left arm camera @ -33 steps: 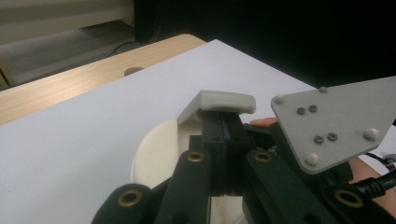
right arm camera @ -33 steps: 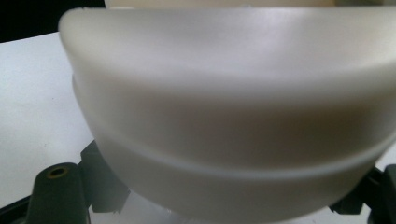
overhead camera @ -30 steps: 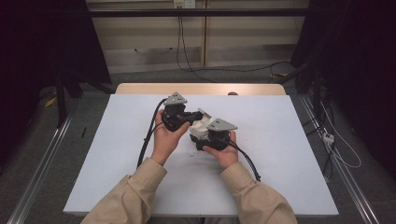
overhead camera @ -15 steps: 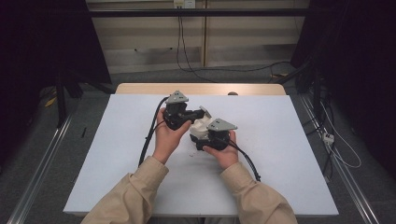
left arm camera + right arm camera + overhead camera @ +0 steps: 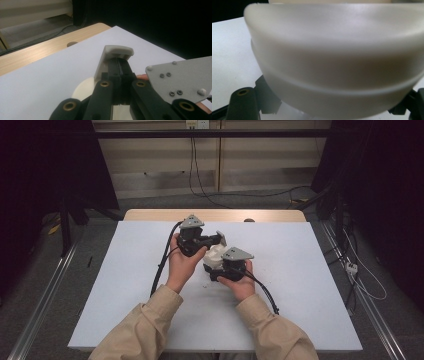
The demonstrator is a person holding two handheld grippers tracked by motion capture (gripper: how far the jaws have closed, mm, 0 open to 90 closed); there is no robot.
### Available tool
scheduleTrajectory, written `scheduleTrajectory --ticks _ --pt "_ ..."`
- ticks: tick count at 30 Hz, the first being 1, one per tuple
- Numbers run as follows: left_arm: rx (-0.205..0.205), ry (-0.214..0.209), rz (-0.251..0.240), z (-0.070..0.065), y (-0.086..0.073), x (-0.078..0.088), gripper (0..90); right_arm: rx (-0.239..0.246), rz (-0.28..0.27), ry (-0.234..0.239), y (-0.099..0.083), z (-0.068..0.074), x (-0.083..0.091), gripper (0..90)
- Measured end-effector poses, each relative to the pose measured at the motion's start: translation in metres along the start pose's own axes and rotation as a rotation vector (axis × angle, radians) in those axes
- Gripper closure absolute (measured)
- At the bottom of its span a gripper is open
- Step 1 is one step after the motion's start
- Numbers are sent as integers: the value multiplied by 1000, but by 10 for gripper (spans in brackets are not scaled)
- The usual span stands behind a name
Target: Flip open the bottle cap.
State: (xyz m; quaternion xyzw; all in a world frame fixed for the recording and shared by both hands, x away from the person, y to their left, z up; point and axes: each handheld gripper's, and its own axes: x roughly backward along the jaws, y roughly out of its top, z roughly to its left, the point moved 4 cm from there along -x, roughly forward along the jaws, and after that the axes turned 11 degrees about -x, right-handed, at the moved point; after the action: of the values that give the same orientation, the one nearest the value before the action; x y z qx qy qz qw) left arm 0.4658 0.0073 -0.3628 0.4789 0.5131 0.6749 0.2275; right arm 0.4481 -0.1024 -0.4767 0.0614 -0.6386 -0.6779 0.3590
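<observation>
At the middle of the table a person holds both grippers close together. My left gripper is shut on a thin white lid-like piece. In the left gripper view that piece stands upright, pinched between the black jaws, with its curved lip on top. My right gripper is shut on a white translucent round container, just below and right of the left one. In the right gripper view the container looms very close, with a black finger at the lower left.
A white board covers the table, with a strip of wood and a round hole at the far edge. Cables trail from the grippers toward the person. A small white scrap lies near the hands. The floor around is dark.
</observation>
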Motion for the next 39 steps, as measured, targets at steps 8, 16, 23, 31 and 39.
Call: scheduleTrajectory --ticks 8,16,23,31,39 --pt "-5 2 4 1 4 -3 900 1 1 -2 0 0 0 188" --pt "-13 6 12 1 7 -7 900 -3 1 0 0 0 0 188" --pt "-12 11 12 3 10 -11 900 -3 1 0 0 0 0 188" --pt "-10 12 13 4 10 -15 900 -4 2 0 0 0 0 188" --pt "-14 16 21 4 12 -18 900 -6 2 0 0 -1 0 188"
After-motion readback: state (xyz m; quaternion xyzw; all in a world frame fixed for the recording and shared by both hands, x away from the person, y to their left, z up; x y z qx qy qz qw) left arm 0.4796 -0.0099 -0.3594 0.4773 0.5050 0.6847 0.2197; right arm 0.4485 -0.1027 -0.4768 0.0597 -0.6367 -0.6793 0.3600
